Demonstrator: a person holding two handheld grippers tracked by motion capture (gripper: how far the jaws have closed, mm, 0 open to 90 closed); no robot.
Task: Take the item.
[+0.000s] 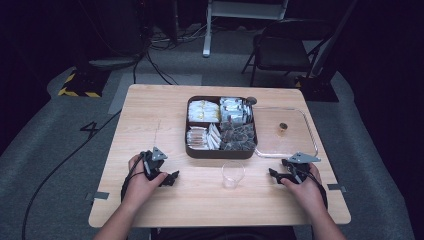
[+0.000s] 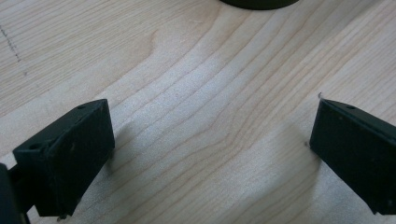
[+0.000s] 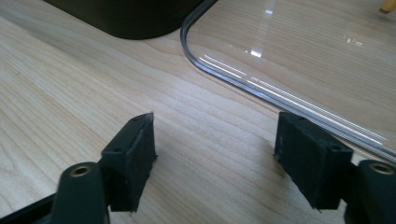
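The wooden counter (image 1: 150, 125) carries a dark divided box (image 1: 221, 150) of packets at its middle, with a clear lid (image 1: 287, 150) lying flat just to its right. A small clear cup (image 1: 233, 173) stands in front of the box, between the hands. The left claw (image 1: 170, 178) and right claw (image 1: 276, 175) rest on the counter, each gaping wide with nothing in it.
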